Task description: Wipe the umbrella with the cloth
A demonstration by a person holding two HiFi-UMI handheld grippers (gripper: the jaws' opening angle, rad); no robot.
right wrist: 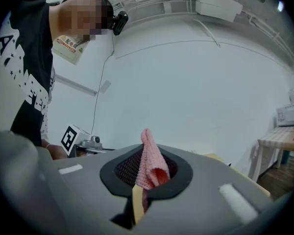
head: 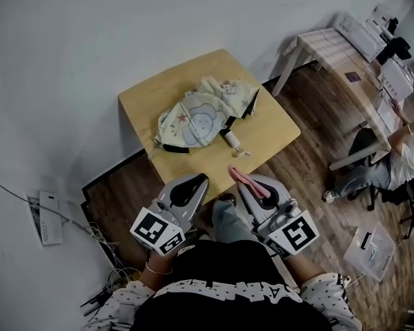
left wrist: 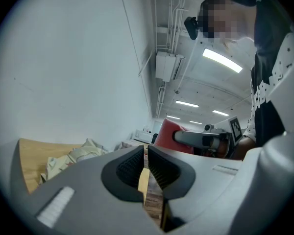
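A folded cream umbrella [head: 200, 119] with cartoon prints and a white handle lies on the small wooden table [head: 272, 133]; its fabric also shows at the left in the left gripper view, umbrella [left wrist: 71, 158]. My right gripper [head: 243, 178] is shut on a pink cloth [head: 247, 182], which sticks up from between the jaws as a folded strip, cloth [right wrist: 151, 163]. My left gripper [head: 196, 183] is shut with nothing in it [left wrist: 144, 168]. Both grippers hover level at the table's near edge, short of the umbrella.
A white wall runs behind the table. Cables and a white box [head: 47, 217] lie on the floor at the left. A long desk [head: 345, 61] with equipment stands at the right, where a seated person [head: 400, 161] works. Wooden floor surrounds the table.
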